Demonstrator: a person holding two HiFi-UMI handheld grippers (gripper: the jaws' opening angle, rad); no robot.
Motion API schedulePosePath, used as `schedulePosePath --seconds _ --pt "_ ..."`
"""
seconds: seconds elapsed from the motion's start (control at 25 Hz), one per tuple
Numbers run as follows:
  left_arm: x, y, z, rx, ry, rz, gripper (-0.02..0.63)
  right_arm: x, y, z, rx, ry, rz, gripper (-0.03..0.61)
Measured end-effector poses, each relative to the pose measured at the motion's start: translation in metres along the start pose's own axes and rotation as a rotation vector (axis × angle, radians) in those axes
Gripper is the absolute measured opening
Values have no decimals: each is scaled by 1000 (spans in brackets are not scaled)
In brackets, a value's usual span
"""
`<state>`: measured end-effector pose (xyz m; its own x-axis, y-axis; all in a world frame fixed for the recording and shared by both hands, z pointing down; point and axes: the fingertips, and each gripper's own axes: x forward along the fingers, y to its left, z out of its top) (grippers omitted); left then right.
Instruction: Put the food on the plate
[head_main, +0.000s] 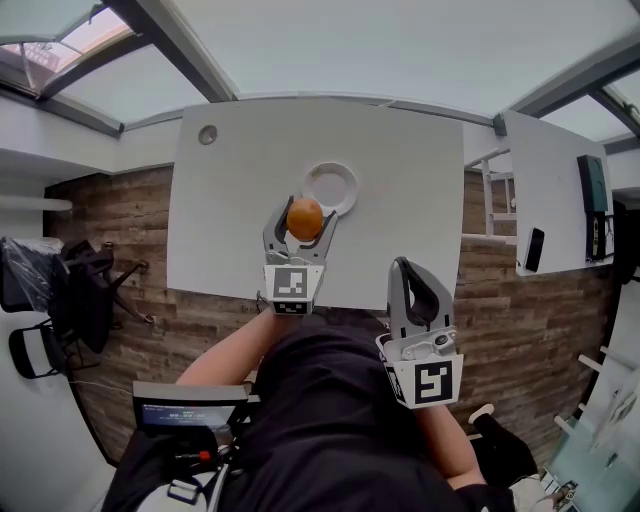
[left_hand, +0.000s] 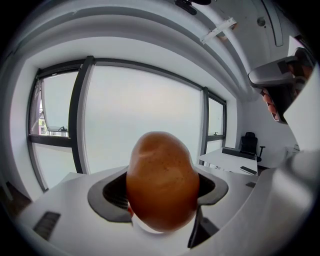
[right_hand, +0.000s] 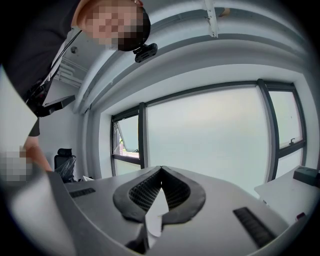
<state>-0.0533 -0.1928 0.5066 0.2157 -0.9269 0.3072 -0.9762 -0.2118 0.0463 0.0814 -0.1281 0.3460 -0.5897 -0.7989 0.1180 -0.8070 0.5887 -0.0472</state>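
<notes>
A round orange-brown bread roll (head_main: 305, 218) is clamped between the jaws of my left gripper (head_main: 302, 222), held in the air over the white table (head_main: 230, 200). In the left gripper view the roll (left_hand: 161, 182) fills the space between the jaws. A small white plate (head_main: 330, 187) lies on the table just beyond and to the right of the roll. My right gripper (head_main: 403, 268) is shut with nothing in it, held near the table's front edge; in its own view the right gripper (right_hand: 161, 172) shows its tips touching.
A small round grommet (head_main: 207, 134) sits at the table's far left corner. A second white table (head_main: 555, 190) to the right carries a phone (head_main: 534, 249) and a dark device (head_main: 593, 185). A black office chair (head_main: 60, 300) stands on the wooden floor at left.
</notes>
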Motion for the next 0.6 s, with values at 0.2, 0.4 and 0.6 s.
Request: schedulePosePath --seconds 0.2,0.4,0.6 --pt "9 4 -8 18 21 -3 342 -1 -5 1 -13 -9 -16 6" --pt "20 3 -25 54 62 -34 342 5 -15 6 -19 -21 -45 6" --pt "28 5 -41 62 88 -53 342 9 -10 7 -31 -18 -45 6"
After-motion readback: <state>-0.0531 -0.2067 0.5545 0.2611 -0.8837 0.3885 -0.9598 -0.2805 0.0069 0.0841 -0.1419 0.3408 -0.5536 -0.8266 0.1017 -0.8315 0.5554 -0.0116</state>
